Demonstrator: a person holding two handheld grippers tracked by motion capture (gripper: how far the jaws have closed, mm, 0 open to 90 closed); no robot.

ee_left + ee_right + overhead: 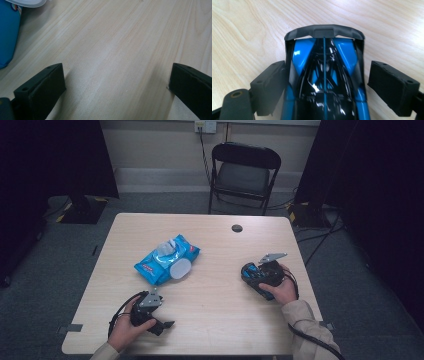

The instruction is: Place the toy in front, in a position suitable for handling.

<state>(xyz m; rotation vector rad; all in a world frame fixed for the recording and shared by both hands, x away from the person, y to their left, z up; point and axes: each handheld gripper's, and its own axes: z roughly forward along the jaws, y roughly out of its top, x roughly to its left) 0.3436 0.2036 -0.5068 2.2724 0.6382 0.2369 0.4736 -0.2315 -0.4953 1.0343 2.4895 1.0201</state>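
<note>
A blue and black toy car (324, 82) lies on the wooden table (249, 30) between the jaws of my right gripper (327, 66). The left jaw rests against the car's side and the right jaw stands a small gap away from it, so the gripper is open. In the high view the toy car (248, 270) and the right gripper (251, 276) sit at the table's right. My left gripper (162, 326) is near the front left edge. In its own view the left gripper (117, 67) is wide open over bare wood with nothing between its jaws.
A blue pack of wet wipes (165, 260) lies left of the table's centre, its white lid (180, 268) flipped open and a wipe (166, 248) sticking up. A corner of the pack (8, 32) is in the left gripper view. A black folding chair (242, 172) stands beyond the table.
</note>
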